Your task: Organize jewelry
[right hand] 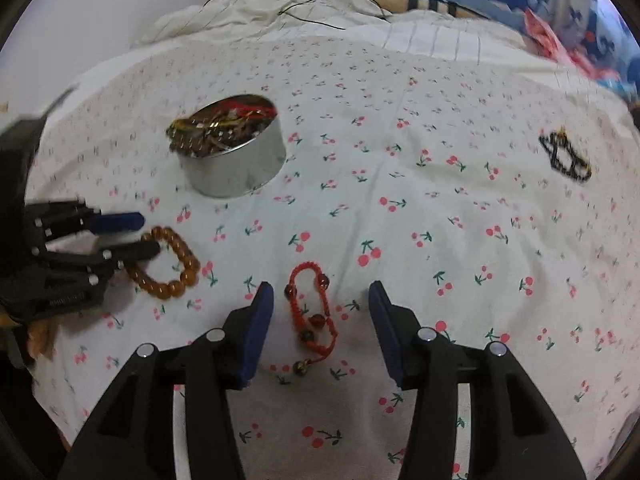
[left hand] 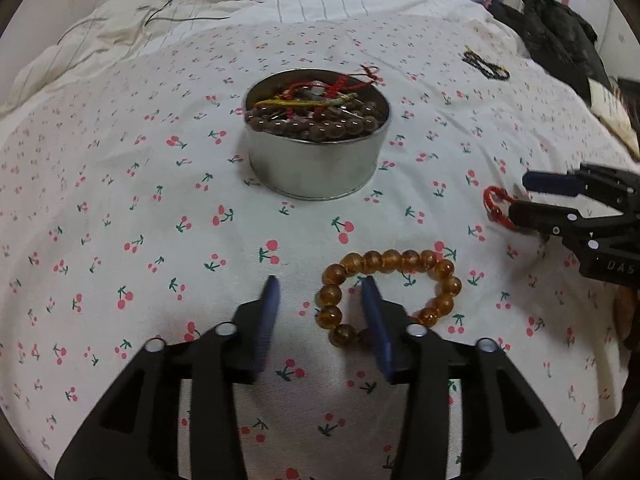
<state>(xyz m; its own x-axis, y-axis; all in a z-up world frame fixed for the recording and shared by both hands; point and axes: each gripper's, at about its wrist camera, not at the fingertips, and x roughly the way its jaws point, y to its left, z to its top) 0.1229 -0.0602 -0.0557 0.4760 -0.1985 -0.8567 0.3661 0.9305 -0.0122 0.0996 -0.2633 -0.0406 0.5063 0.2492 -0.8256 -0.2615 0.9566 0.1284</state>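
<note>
A round metal tin (left hand: 316, 168) holding bead strands and red and yellow cords sits on the cherry-print sheet; it also shows in the right wrist view (right hand: 240, 172). An amber bead bracelet (left hand: 394, 260) lies in front of it. My left gripper (left hand: 322, 284) is open, its right finger inside the bracelet's ring; it shows in the right wrist view (right hand: 142, 234) too. A red cord bracelet (right hand: 310, 312) with dark beads lies between the open fingers of my right gripper (right hand: 320, 290). A black beaded bracelet (right hand: 564, 158) lies far right.
The red cord bracelet (left hand: 496, 208) and right gripper (left hand: 520, 196) show at the right edge of the left wrist view. Rumpled white bedding with thin black cords (left hand: 192, 4) lies behind. Dark clothing (left hand: 560, 40) sits at the far right.
</note>
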